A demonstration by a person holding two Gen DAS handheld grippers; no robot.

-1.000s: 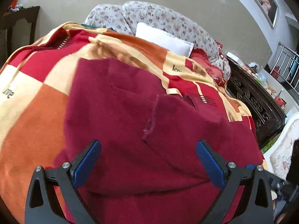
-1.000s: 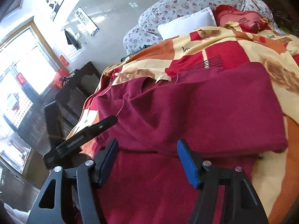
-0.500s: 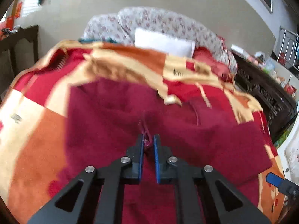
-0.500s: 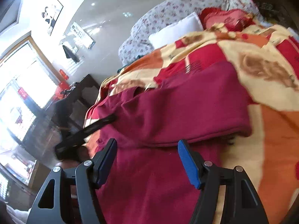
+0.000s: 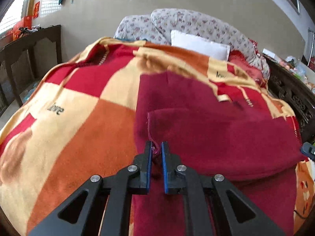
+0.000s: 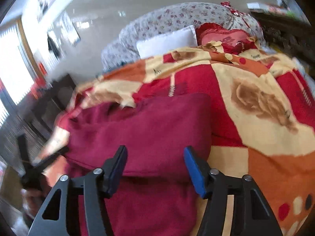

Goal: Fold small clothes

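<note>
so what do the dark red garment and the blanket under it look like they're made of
Dark red garment: probably a soft knit or fleece, matte with a slightly fuzzy nap and a frayed seam edge where the left gripper pinches it. Blanket: likely plush synthetic fleece, with a thick fuzzy pile and printed colour blocks.

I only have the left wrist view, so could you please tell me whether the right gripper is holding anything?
Observer: No, the right gripper is open, above the maroon garment.
Operator: Thank you. Is a folded edge near it?
Observer: Yes, a folded layer's edge runs just beyond its fingertips.
Operator: What lies to that gripper's right?
Observer: Bare blanket with a brown bear print.
</note>
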